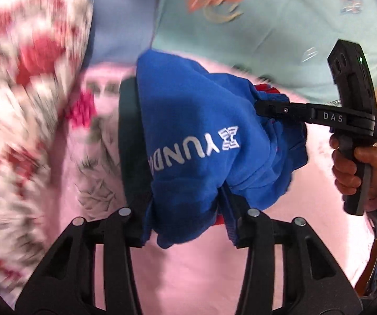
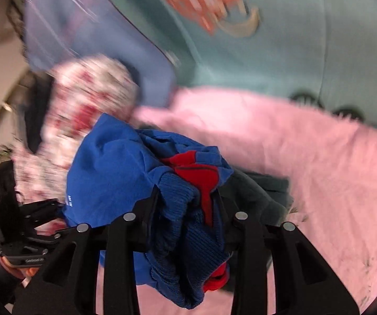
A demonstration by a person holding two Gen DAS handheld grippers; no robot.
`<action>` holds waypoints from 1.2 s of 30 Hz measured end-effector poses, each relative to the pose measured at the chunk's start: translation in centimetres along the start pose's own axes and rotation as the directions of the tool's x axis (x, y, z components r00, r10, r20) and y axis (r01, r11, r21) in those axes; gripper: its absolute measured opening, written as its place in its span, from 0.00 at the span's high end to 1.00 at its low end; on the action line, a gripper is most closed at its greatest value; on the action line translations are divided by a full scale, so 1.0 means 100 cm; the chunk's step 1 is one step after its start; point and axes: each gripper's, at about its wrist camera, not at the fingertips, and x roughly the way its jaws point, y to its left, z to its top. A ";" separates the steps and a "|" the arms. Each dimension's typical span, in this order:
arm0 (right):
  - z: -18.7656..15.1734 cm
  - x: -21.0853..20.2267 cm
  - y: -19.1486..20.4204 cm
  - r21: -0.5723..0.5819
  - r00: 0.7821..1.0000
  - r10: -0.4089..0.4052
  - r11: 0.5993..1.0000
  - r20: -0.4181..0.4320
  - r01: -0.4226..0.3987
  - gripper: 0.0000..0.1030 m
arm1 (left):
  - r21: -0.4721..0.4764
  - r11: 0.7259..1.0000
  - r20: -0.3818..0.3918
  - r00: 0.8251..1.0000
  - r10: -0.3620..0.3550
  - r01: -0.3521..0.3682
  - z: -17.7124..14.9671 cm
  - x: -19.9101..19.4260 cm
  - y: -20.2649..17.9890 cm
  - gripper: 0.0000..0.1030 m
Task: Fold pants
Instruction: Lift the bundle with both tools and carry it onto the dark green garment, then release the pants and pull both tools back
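Observation:
Bright blue pants [image 1: 196, 120] with white lettering and red patches hang bunched between both grippers above a pink bedspread [image 1: 214, 275]. In the left wrist view my left gripper [image 1: 185, 141] is shut on a thick fold of the blue cloth, which hides its right finger. My right gripper [image 1: 263, 105] reaches in from the right and pinches the pants' far edge, with a hand [image 1: 359, 162] on its handle. In the right wrist view my right gripper [image 2: 188, 199] is shut on the ribbed blue waistband [image 2: 177, 191] and a red patch [image 2: 201, 176]. The left gripper [image 2: 38, 210] shows at lower left.
A red-and-white floral quilt [image 1: 22, 92] is heaped on the left, blurred. A teal blanket with an orange print [image 1: 267, 26] and a blue-grey sheet [image 1: 120, 13] lie behind. A dark green cloth [image 2: 262, 191] lies on the pink bedspread [image 2: 319, 170] beside the pants.

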 end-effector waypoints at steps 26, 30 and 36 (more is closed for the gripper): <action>-0.030 -0.065 0.042 -0.116 0.978 0.046 0.993 0.204 -0.023 0.64 | -0.074 0.997 0.216 0.976 0.033 -0.017 0.042 -0.004 0.019 0.20; -0.056 -0.076 0.061 -0.171 0.980 0.040 0.985 0.194 -0.006 0.61 | -0.055 0.999 0.259 0.966 0.018 -0.004 0.014 -0.045 0.003 0.17; -0.087 -0.034 0.054 -0.173 0.992 -0.115 0.977 0.048 0.122 0.57 | -0.061 0.991 0.039 0.992 0.123 -0.121 -0.023 0.016 0.006 0.15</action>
